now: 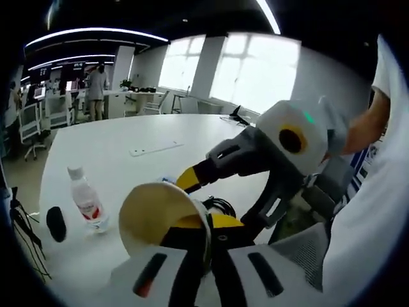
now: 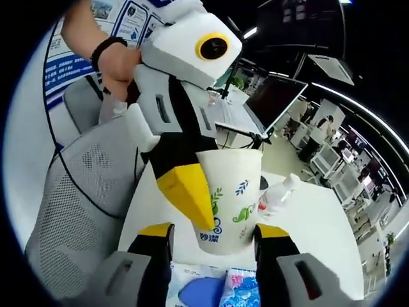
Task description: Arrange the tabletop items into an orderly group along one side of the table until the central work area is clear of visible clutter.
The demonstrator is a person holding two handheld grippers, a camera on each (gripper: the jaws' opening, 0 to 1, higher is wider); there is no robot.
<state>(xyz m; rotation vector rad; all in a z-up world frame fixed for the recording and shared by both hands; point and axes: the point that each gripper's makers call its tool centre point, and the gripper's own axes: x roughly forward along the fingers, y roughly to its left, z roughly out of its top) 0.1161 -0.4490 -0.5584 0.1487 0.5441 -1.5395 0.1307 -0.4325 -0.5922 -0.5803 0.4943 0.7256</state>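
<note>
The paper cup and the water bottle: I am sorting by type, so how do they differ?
The paper cup is wide, opaque cream with leaf prints; the water bottle is slim, clear plastic with a red label. The cup is open-topped and held between gripper jaws; the bottle is capped and stands free on the white table. Both are drink containers.

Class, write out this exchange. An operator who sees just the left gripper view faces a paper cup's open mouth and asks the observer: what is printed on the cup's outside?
Observer: The paper cup carries green leaf prints and blue marks on its wall.
Operator: What lies near its base?
Observer: Blue and pink packets show just below the cup in the right gripper view.
Operator: Anything beyond it?
Observer: An open laptop stands behind the cup, its dark screen up.
</note>
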